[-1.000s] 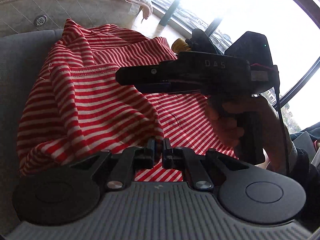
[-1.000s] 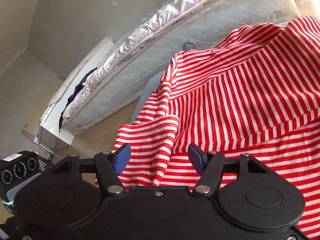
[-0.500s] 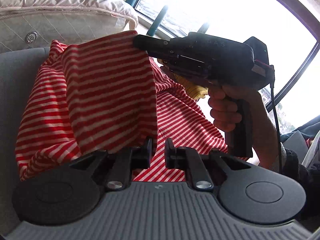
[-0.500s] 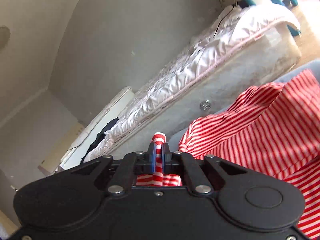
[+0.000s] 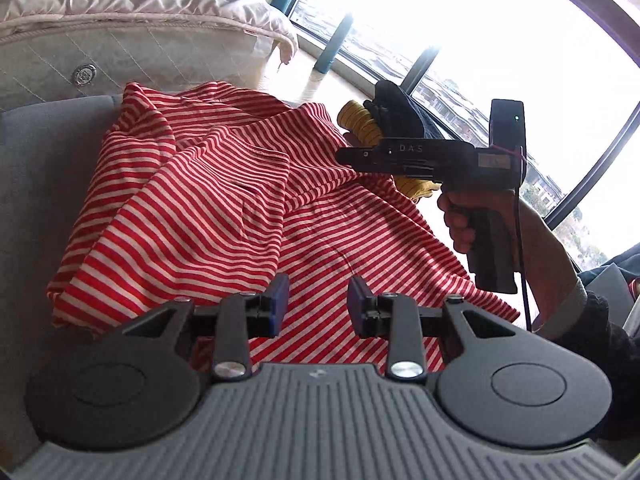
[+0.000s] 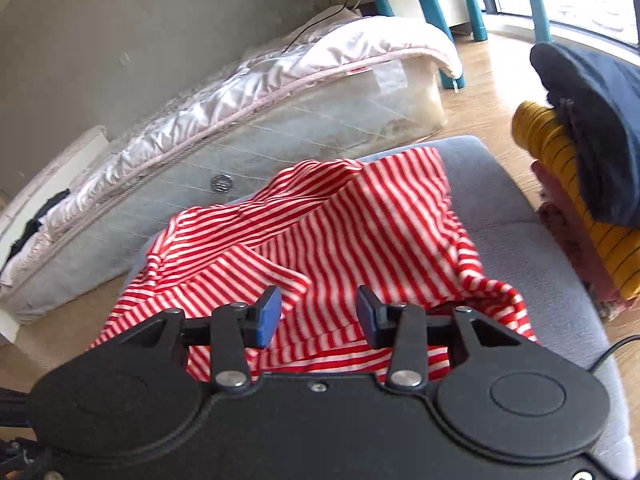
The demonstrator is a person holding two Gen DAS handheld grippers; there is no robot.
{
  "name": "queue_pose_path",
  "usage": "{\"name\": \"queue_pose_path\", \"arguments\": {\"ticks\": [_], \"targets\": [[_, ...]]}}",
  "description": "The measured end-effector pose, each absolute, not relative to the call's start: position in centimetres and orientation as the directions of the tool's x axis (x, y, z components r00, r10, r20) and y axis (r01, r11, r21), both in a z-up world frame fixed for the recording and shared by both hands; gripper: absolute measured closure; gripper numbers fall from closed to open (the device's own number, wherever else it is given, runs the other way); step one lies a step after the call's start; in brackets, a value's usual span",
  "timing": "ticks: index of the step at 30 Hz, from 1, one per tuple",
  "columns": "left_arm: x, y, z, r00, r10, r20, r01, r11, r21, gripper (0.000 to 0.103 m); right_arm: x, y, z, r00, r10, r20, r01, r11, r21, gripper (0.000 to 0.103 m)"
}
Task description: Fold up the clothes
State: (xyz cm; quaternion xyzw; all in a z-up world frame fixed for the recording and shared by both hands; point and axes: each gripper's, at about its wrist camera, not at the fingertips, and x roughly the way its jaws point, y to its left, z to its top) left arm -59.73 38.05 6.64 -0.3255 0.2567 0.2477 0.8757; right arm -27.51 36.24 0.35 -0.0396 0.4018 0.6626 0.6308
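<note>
Left gripper: wide, nothing between the pads, hovering over the near part of the shirt. Right gripper: also wide, empty, just above the shirt's near hem.

Shirt: red-and-white striped, lying rumpled on a grey cushion. Directly ahead of and below both grippers. One layer thrown back over the body, free edge running away from the left gripper, just ahead of its left pad. Long axis of that flap roughly along the left gripper's line of sight. In the right wrist view, a folded corner just ahead of the left pad.

Seen from the left wrist: right gripper's body ahead and to the right, over the far right edge of the shirt, held by a hand.

Stack of folded clothes off to the right of the right gripper, apart from the shirt.

Judgement: fold partly made, not flat. Flap edge nearer the left gripper; far right side nearer the right. Next pinch likely on one of these edges; cannot tell which.
</note>
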Motion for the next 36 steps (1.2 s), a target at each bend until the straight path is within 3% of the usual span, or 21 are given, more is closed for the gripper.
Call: {"name": "queue_pose_path", "arguments": {"ticks": [2, 4, 7, 11, 16, 18, 20, 22, 26, 31, 36], "targets": [[-60.4, 38.6, 6.9, 0.744, 0.285, -0.604, -0.615, 0.645, -0.454, 0.066, -28.2, 36.5, 0.0, -0.247, 0.816, -0.523, -0.844, 0.084, 0.529, 0.048], [-60.7, 38.9, 7.0, 0.751, 0.28, -0.598, -0.611, 0.639, -0.467, 0.066, -29.2, 36.8, -0.6, -0.201, 0.831, -0.519, -0.871, 0.09, 0.483, 0.041], [-60.6, 38.6, 7.0, 0.752, 0.268, -0.603, -0.603, 0.649, -0.464, 0.066, -30.3, 37.2, -1.7, -0.111, 0.847, -0.52, -0.904, 0.131, 0.407, 0.04], [-60.3, 38.2, 7.0, 0.748, 0.256, -0.612, -0.593, 0.671, -0.445, 0.066, -30.5, 38.0, -3.1, -0.172, 0.869, -0.464, -0.864, 0.093, 0.495, 0.041], [-60.3, 38.5, 6.9, 0.754, 0.246, -0.609, -0.583, 0.678, -0.448, 0.066, -31.3, 39.4, -3.9, -0.193, 0.863, -0.466, -0.864, 0.076, 0.497, 0.052], [-60.5, 38.7, 6.6, 0.744, 0.248, -0.62, -0.595, 0.668, -0.447, 0.066, -31.4, 40.0, -4.1, -0.18, 0.856, -0.484, -0.87, 0.091, 0.485, 0.066], [-60.9, 38.7, 6.4, 0.733, 0.254, -0.631, -0.609, 0.657, -0.444, 0.066, -31.6, 40.3, -4.0, -0.145, 0.846, -0.513, -0.89, 0.114, 0.44, 0.093], [-61.2, 38.7, 6.4, 0.72, 0.267, -0.64, -0.626, 0.648, -0.434, 0.066, -31.6, 40.5, -3.8, -0.168, 0.84, -0.516, -0.889, 0.098, 0.448, 0.098], [-61.9, 39.0, 7.3, 0.697, 0.317, -0.644, -0.655, 0.645, -0.392, 0.066, -30.2, 39.4, -1.3, -0.305, 0.859, -0.412, -0.815, -0.012, 0.579, 0.099], [-62.3, 39.3, 8.7, 0.706, 0.358, -0.611, -0.659, 0.648, -0.381, 0.066, -27.5, 36.7, 3.8, -0.11, 0.921, -0.374, -0.886, 0.08, 0.457, 0.099], [-61.8, 39.1, 8.5, 0.696, 0.35, -0.627, -0.66, 0.656, -0.366, 0.066, -25.7, 34.8, 4.8, 0.197, 0.877, -0.438, -0.925, 0.314, 0.215, 0.099]]}}
